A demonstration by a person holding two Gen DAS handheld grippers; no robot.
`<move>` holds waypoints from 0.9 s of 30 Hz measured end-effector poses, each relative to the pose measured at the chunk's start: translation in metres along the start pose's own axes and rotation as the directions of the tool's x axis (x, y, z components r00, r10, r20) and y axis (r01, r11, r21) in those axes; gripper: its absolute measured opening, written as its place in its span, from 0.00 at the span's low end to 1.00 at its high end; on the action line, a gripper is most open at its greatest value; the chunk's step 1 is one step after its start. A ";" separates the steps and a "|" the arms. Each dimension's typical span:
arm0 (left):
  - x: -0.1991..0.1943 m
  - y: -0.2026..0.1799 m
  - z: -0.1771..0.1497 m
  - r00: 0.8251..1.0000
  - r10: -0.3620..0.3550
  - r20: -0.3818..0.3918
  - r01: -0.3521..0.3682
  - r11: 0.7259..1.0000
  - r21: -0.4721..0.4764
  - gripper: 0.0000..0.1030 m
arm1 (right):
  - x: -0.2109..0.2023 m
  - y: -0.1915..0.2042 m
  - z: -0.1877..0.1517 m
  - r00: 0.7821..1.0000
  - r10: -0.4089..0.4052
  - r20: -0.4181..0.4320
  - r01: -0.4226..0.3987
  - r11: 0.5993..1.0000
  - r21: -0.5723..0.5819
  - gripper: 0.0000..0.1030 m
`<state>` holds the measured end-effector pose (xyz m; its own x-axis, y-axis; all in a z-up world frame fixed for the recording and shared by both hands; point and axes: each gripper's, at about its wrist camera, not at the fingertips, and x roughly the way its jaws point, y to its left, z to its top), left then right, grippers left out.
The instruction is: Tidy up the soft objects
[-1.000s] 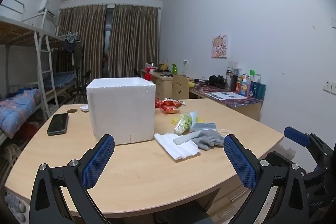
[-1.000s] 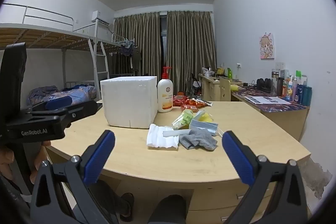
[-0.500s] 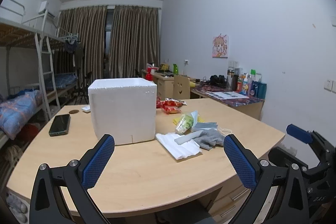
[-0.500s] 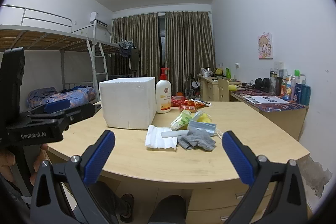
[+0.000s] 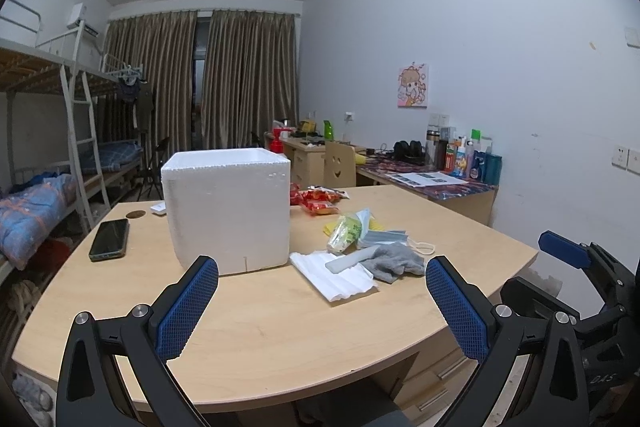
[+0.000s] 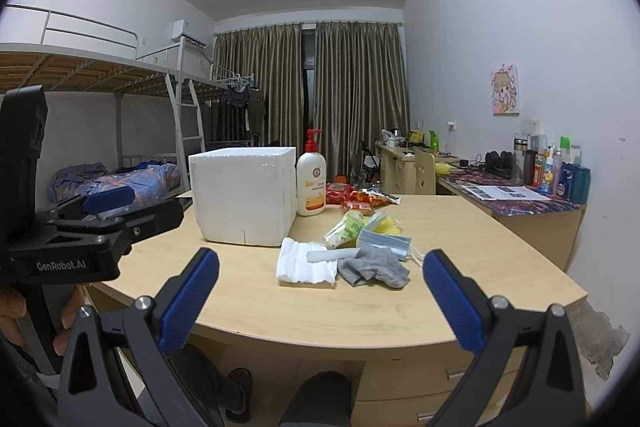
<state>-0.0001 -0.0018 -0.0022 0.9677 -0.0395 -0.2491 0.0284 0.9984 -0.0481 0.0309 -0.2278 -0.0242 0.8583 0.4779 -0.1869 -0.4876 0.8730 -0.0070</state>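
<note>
The soft things are gathered in one small cluster on the wooden surface (image 6: 460, 239), just to the right of the white foam box (image 6: 244, 195), and both grippers are held short of the near edge, well apart from the cluster. The left gripper (image 5: 322, 301) is seen with its jaws spread wide and nothing between them; the right gripper (image 6: 320, 297) is likewise spread wide and empty.

Nearest the edge, a white folded cloth (image 6: 306, 267) is laid flat, with a white foam stick (image 6: 327, 255) resting across its far right corner and reaching toward a crumpled grey sock (image 6: 374, 267) that touches the cloth's right side. Behind the sock a stack of blue face masks (image 6: 384, 241) is found, and a green-printed tissue pack (image 6: 346, 229) leans against it, with something yellow just behind.

From the right gripper the cluster is met almost straight ahead, the sock a little to the right of the centre line. From the left gripper the same things are placed ahead and to the right, the foam box filling the middle of its view. The right gripper is therefore judged the better placed for the sock and masks. The stick's long axis runs roughly left to right across the right gripper's view, so a straight-in approach would be taken across its narrow side.
</note>
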 end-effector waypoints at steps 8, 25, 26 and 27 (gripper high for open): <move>-0.002 -0.002 0.000 1.000 -0.002 0.000 0.002 1.000 0.010 1.00 | 0.000 0.000 0.000 1.000 -0.002 0.000 0.002 1.000 0.001 1.00; -0.001 -0.005 -0.001 1.000 0.012 0.000 -0.012 1.000 0.019 1.00 | -0.002 -0.001 0.003 1.000 -0.009 0.005 0.009 1.000 0.005 1.00; -0.001 -0.005 -0.001 1.000 0.012 0.001 -0.013 1.000 0.021 1.00 | -0.001 -0.001 0.003 1.000 -0.009 0.005 0.009 1.000 0.003 1.00; -0.001 -0.006 -0.002 1.000 0.010 0.000 -0.010 1.000 0.022 1.00 | -0.001 -0.001 0.003 1.000 -0.009 0.004 0.009 1.000 0.003 1.00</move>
<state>-0.0016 -0.0073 -0.0033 0.9678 -0.0291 -0.2500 0.0237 0.9994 -0.0245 0.0305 -0.2288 -0.0214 0.8631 0.4708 -0.1828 -0.4798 0.8773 -0.0057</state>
